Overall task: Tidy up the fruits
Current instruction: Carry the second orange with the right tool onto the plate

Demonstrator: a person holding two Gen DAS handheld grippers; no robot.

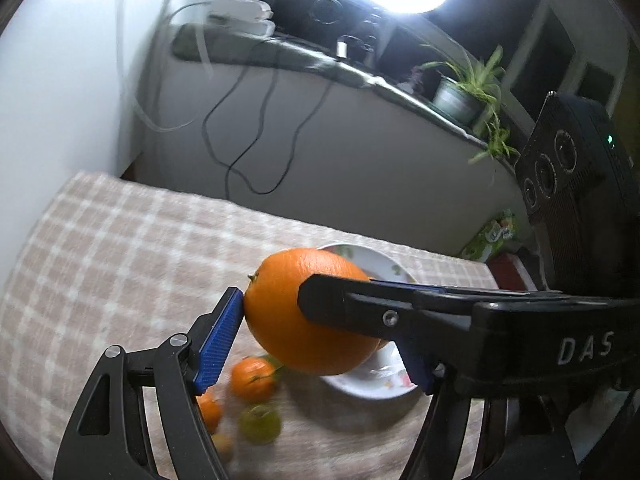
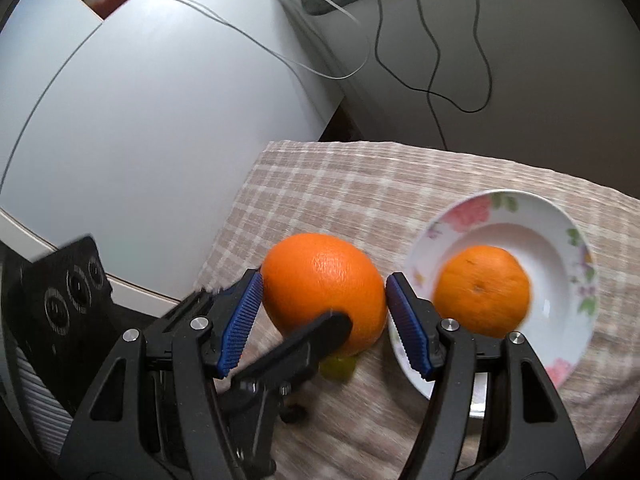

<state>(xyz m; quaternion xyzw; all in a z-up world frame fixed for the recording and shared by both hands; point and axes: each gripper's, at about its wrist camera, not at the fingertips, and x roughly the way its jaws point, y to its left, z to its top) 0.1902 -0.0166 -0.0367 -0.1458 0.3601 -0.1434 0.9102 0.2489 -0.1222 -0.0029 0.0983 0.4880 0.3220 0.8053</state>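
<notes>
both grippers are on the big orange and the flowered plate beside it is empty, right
Not quite. The flowered plate is not empty: a smaller orange fruit lies in it, as the right wrist view shows. The left gripper and right gripper are both on the big orange.

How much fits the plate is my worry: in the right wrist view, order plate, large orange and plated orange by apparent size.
1. plate
2. large orange, nearer the camera, so its lead is unsure
3. plated orange
</notes>
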